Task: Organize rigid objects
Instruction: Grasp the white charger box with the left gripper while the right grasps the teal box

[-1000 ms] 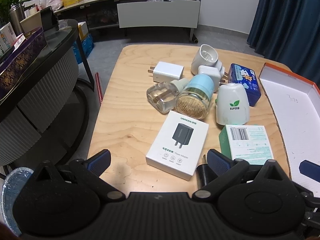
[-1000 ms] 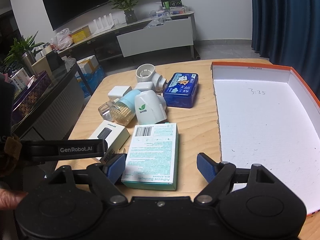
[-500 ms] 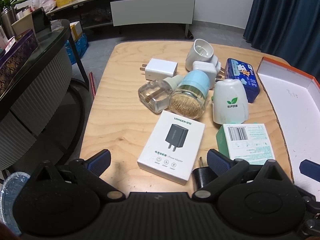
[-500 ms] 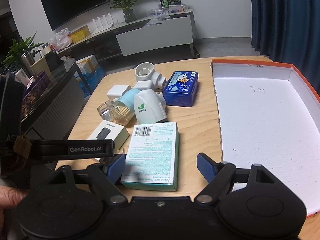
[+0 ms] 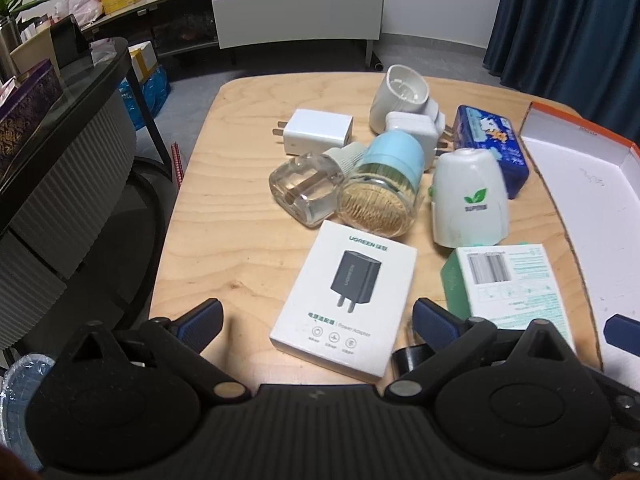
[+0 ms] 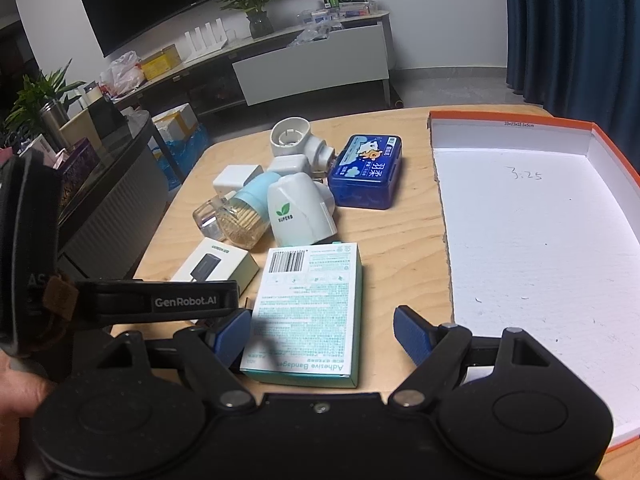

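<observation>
My left gripper (image 5: 318,316) is open, its blue-padded fingers either side of the near end of a white UGREEN charger box (image 5: 344,300) lying flat on the wooden table (image 5: 224,240). My right gripper (image 6: 322,334) is open too, straddling a green-and-white adhesive bandage box (image 6: 312,304). Beyond lie a clear bottle (image 5: 304,192), a toothpick jar with a blue lid (image 5: 384,188), a white SUPERB device (image 5: 470,200), a white charger (image 5: 316,134), a white socket adapter (image 5: 400,100) and a blue tin (image 5: 492,152).
An open white box with an orange rim (image 6: 520,240) lies on the right side of the table. A small black item (image 5: 406,360) sits by the left gripper's right finger. A dark curved cabinet (image 5: 60,184) stands left of the table. A hand (image 6: 16,392) holds the left gripper.
The left gripper has moved forward and lower over the UGREEN box, which now reaches in between its fingers. The right gripper has barely moved.
</observation>
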Demonstrator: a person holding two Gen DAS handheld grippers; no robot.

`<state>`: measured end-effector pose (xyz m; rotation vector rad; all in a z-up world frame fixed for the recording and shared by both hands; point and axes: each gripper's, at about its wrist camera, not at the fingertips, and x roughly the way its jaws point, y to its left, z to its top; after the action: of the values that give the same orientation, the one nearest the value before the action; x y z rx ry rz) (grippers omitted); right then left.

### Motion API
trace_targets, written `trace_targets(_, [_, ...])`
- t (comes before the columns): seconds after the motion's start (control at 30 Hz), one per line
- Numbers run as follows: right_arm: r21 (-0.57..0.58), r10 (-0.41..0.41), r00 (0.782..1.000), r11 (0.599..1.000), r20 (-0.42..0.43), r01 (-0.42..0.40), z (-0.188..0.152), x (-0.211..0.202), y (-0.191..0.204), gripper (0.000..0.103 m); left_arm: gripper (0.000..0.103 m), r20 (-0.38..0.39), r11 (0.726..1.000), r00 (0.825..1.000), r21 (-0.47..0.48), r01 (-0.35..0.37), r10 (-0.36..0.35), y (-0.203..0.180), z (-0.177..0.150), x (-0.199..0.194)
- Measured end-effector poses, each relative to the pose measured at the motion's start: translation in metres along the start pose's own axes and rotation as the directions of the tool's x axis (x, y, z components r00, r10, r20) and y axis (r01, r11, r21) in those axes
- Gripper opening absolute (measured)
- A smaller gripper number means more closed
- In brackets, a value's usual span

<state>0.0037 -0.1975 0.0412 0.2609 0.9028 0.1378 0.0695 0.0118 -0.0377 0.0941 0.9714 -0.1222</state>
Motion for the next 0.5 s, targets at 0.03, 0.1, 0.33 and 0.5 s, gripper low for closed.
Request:
trace_targets(0.03, [-0.001, 0.001, 1.0, 1.0, -0.003, -0.001, 0.001, 0.001, 0.0, 0.093, 0.103, 0.0, 1.0, 1.0, -0.007, 0.004, -0.004, 0.002, 0.0, 0.002])
trace_targets(0.1, [0.003, 0.004, 1.0, 1.0, -0.007, -0.004, 0.001, 0.003, 0.0, 0.093, 0.102, -0.001, 0.999, 1.0, -0.031, 0.016, -0.016, 0.007, 0.001, 0.004])
trace_targets(0.33, [-0.005, 0.036, 0.998, 0.999, -0.045, -0.036, 0.004, 0.016, 0.005, 0.093, 0.076, 0.019, 1.0, 1.0, 0.004, 0.015, -0.015, 0.009, -0.004, 0.004])
trace_targets(0.5, [-0.05, -0.005, 0.998, 0.999, -0.06, 0.002, 0.006, 0.031, 0.012, 0.093, 0.06, 0.043, 0.999, 0.999, 0.009, 0.03, -0.031, 0.009, -0.004, 0.001])
